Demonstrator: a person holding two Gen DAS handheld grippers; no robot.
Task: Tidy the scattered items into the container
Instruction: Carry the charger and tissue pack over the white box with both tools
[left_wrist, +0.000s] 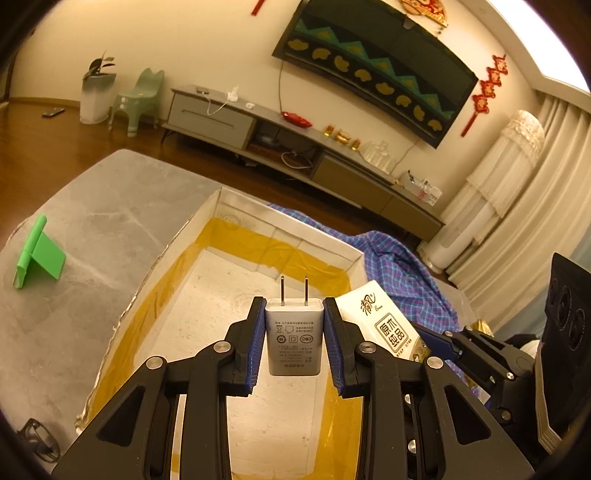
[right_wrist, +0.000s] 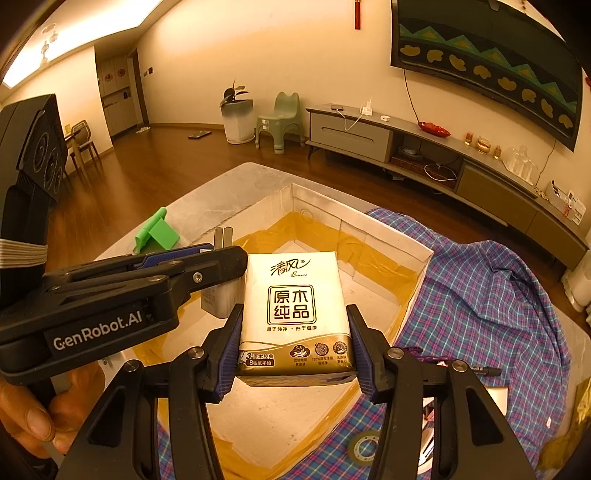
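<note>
I have the white charger plug (left_wrist: 294, 338) clamped between the blue pads of my left gripper (left_wrist: 294, 314), its two metal prongs pointing away from me and its printed face turned up to the camera. It hangs above the floor of the open white box (left_wrist: 291, 236), well inside the walls. My right gripper (right_wrist: 294, 325) is closed on the tissue pack (right_wrist: 294, 314), pads pressing its two long sides near the lower end, so most of the pack sticks out ahead of the fingers. The pack also sits over the box interior, just beside the charger; in the right wrist view the left gripper (right_wrist: 225, 258) crosses in from the left with the charger partly hidden behind it, nearly touching the pack's left edge.

The box has yellowish tape (left_wrist: 258, 247) running round the foot of its walls and a pale bare floor. Its far corner lies ahead of both grippers, with plenty of free floor between the held items and the far walls. The near rim is hidden below my fingers in both views.

Outward from there, the box rests on a grey stone-look table (left_wrist: 92, 229). A green phone stand (left_wrist: 38, 253) stands to the left, well apart from the box. On the right, a blue checked cloth (right_wrist: 480, 295) lies against the box's right wall, with a roll of tape (right_wrist: 364, 448) and a dark pen (right_wrist: 484, 369) on it. A person's hand (right_wrist: 29, 413) grips the left tool's handle at the lower left.
</note>
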